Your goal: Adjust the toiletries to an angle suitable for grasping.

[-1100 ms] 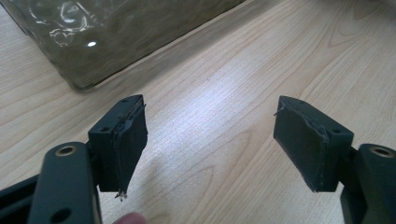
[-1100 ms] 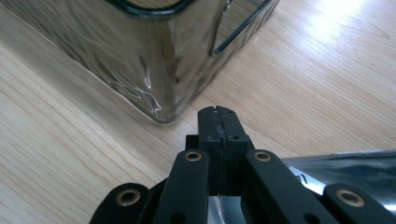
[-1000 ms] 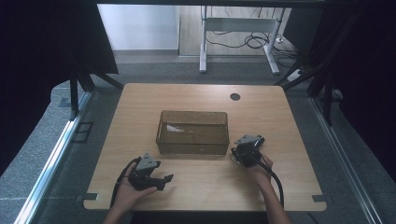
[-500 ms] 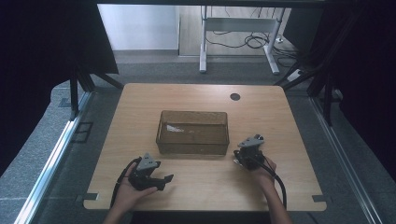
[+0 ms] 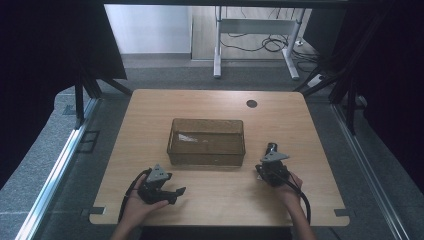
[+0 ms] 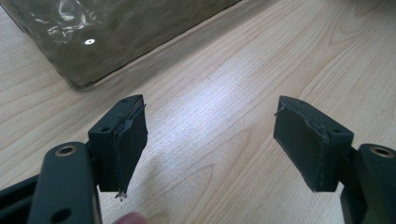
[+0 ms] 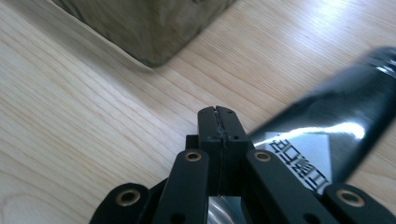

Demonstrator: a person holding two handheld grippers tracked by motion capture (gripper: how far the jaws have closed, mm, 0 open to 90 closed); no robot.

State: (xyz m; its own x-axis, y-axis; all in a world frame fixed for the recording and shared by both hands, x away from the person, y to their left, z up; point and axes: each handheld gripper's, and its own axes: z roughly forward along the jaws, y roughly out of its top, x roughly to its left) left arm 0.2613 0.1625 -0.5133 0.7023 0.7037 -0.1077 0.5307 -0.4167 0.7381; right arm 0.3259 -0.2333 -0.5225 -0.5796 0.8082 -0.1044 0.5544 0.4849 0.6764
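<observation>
Ahead, bare table (image 6: 224, 112) spreads before the bin's (image 6: 116, 42) edge.

Dim high view, dark edges; motion blur and glare in right gripper view

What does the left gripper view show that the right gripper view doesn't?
Left gripper view: the left gripper with its black jaws wide apart and bare wood between them, plus a fingertip at the bottom edge.

Right gripper view: the right gripper with its jaws pressed shut, and a glossy black cylindrical object with a white label lying just beyond it, blurred; the jaws do not seem to hold it.

Both: the light wooden table and a corner of the brown see-through plastic box.
</observation>
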